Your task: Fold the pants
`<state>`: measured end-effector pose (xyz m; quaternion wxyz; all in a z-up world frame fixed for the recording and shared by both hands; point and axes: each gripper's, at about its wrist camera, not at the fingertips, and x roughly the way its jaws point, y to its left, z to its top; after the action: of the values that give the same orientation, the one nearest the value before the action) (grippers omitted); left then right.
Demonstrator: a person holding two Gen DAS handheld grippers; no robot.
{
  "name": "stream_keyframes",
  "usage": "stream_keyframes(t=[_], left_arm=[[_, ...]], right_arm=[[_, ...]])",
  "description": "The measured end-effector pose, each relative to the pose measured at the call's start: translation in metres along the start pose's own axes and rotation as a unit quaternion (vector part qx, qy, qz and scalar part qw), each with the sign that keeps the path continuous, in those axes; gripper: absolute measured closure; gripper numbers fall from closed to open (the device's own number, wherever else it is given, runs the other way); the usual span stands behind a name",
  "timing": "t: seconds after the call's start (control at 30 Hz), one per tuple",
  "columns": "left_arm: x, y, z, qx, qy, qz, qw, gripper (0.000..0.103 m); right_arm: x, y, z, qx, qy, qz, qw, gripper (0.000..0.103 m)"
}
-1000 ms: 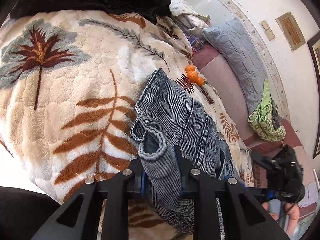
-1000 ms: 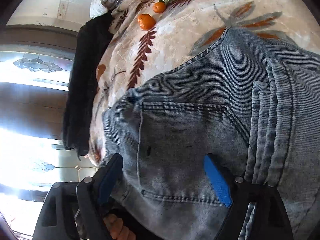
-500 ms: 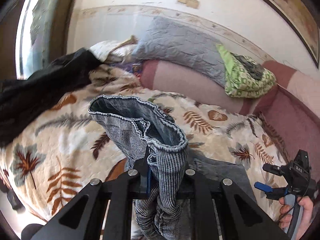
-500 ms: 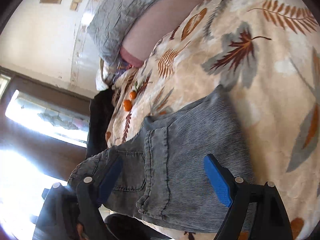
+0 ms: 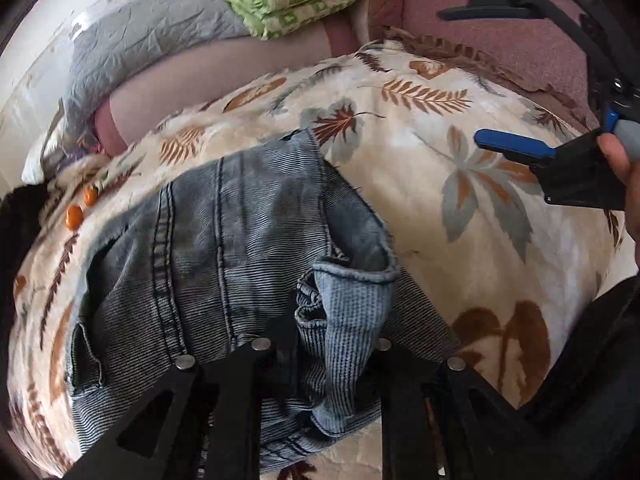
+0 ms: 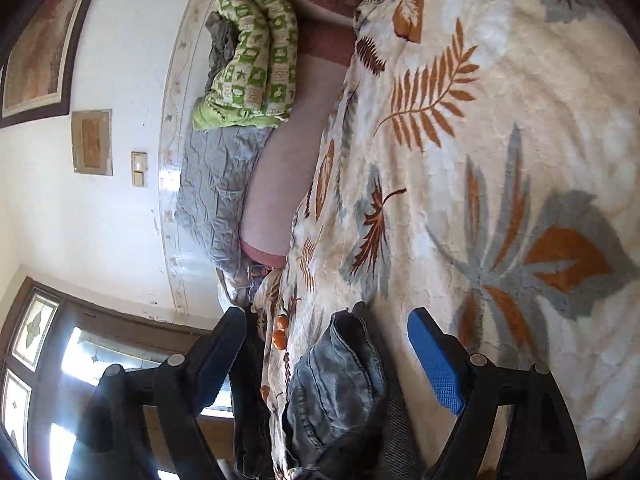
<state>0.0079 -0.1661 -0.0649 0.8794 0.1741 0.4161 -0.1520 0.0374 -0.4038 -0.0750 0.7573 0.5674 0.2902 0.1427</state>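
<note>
left gripper (image 5: 332,344): jaws clenched on jeans (image 5: 224,240) hem | right gripper (image 6: 328,356): jaws released | blanket (image 5: 440,208) beneath

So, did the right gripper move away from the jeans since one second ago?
Yes. The right gripper was over the jeans' pocket; now it hangs open over bare blanket.

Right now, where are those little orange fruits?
In the left wrist view the orange fruits lie at the far left on the leaf-print blanket, just beyond the jeans. In the right wrist view they sit low, beside the folded denim.
</note>
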Motion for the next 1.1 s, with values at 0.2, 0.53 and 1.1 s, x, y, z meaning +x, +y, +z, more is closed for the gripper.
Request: stream_keyframes(t=[0.2, 0.53, 1.1], left_arm=[[-0.005, 0.021, 0.006, -0.052, 0.030, -0.063, 0.9962, 0.074], [-0.122, 0.098, -0.005, -0.139, -0.132, -0.119, 0.9742, 0.023], [-0.052, 0.141, -0.061, -0.202, -0.029, -0.050, 0.9777, 0.021]], right_arm=[[-0.005, -0.003, -0.003, -0.016, 0.014, -0.002, 1.000, 0.018], [0.002, 0.026, -0.020, -0.104, 0.023, -0.035, 0.994, 0.018], [0.026, 0.015, -0.112, -0.077, 0.158, -0.066, 0.982, 0.024]])
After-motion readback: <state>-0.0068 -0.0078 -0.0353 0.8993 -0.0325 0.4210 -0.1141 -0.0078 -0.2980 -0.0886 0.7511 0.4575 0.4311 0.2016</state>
